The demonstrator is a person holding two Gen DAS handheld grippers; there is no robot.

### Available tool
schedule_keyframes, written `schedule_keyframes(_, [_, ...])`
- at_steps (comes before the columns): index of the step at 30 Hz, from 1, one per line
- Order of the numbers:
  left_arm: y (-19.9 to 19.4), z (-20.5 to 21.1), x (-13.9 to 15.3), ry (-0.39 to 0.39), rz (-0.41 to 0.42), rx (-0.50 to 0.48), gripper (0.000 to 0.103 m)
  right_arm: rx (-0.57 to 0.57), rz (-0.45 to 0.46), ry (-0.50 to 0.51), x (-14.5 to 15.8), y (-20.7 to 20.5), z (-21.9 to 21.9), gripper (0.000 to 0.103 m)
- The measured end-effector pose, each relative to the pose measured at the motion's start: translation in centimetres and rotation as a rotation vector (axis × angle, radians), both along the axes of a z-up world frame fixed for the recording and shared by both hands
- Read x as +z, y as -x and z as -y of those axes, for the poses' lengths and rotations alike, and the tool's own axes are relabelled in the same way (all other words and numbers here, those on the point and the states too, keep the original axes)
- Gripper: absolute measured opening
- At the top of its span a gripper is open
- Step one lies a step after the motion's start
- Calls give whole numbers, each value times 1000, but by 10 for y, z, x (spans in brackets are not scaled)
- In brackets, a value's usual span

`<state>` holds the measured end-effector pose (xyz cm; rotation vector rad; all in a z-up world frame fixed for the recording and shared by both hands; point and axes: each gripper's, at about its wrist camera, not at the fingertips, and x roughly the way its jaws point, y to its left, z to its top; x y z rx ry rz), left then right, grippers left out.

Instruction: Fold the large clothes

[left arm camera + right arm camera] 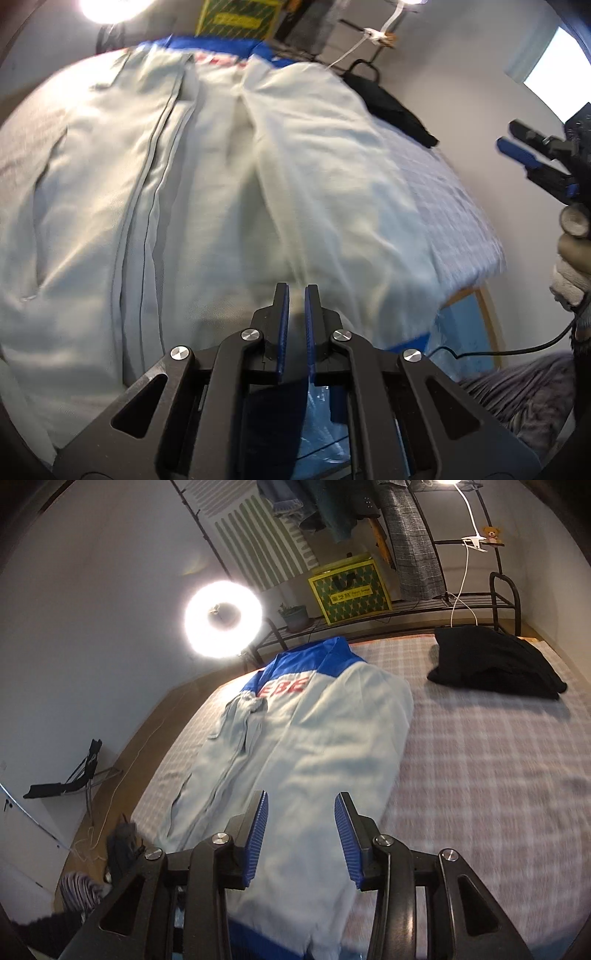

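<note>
Grey jacket (303,746) flat on bed, left gripper (296,295) clamping its hem, right gripper (301,801) parted above.

A jacket (295,738) lies lengthwise on the bed (480,775), collar at the far end, hem at the near edge, one sleeve folded across its left half. To its right, at the far right corner of the bed, sits a folded dark garment (495,664). Behind the bed stands a metal rack (461,602) bearing a box (349,587) and what seems a potted plant (294,616); a ring light (223,614) stands far left. A folding chair (74,779) stands on the floor, left of the bed.
</note>
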<state>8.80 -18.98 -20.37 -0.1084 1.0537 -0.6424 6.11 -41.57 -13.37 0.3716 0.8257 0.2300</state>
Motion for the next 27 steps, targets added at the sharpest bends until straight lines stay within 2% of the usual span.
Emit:
schedule_keyframes(3, [21, 8, 13, -5, 59, -52, 5, 9, -26, -6, -13, 21, 6, 48])
schedule_keyframes(6, [34, 21, 18, -32, 95, -103, 5, 44, -122, -101, -45, 35, 10, 48])
schedule_keyframes(9, [41, 32, 9, -54, 74, -128, 5, 83, -270, -198, -90, 41, 1, 47])
schedule_keyframes(11, [43, 33, 1, -69, 51, -125, 5, 117, -344, -178, -116, 41, -11, 47])
schedule_keyframes(15, [40, 29, -4, -72, 33, -102, 5, 167, -410, -168, -143, 34, -25, 46])
schedule_keyframes(18, [38, 26, -9, -82, 18, -93, 5, 172, -428, -189, -149, 27, -26, 44])
schedule_keyframes(24, [32, 21, -24, -70, -37, -82, 5, 175, -448, -206, -158, 24, -29, 29])
schedule_keyframes(27, [31, 22, -25, -71, -39, -87, 5, 181, -449, -211, -160, 23, -33, 10])
